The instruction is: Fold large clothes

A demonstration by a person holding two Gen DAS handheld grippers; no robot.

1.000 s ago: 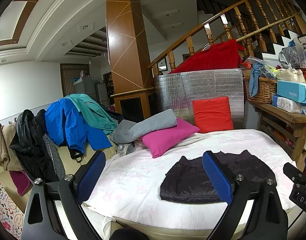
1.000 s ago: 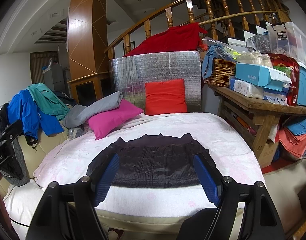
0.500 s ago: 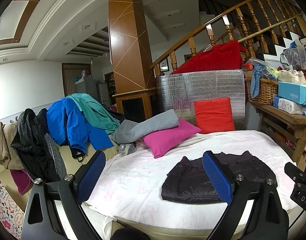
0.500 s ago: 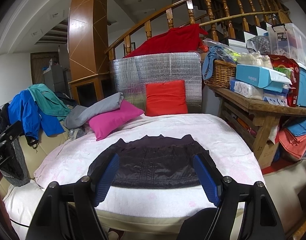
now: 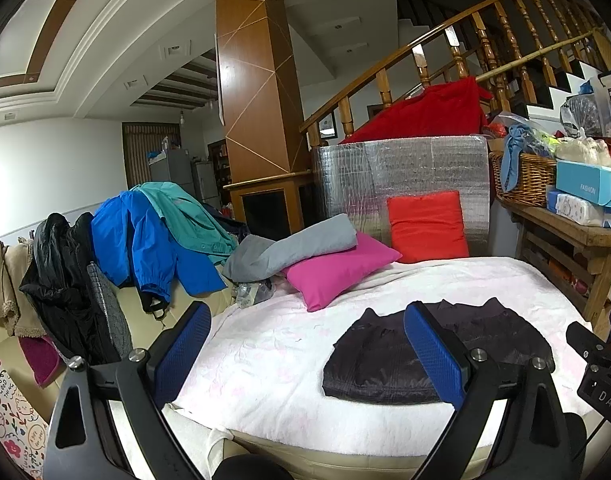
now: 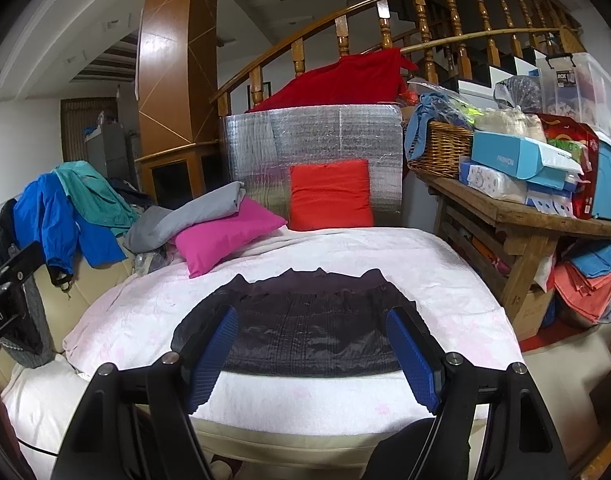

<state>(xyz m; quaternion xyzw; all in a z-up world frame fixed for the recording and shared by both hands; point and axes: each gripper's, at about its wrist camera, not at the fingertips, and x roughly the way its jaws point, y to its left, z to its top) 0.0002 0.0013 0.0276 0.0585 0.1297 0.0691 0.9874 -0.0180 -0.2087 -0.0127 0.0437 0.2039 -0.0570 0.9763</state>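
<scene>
left gripper (image 5: 307, 356) and right gripper (image 6: 315, 354) are spread wide, nothing held; folded dark jacket (image 6: 301, 324) apparently untouched, bare white bedcover (image 6: 145, 312) around it.

Both wrist cameras look forward from near the bed's (image 5: 273, 360) front edge, the left one from further left. Both share the dark folded jacket (image 6: 305, 328) and pillows.
</scene>
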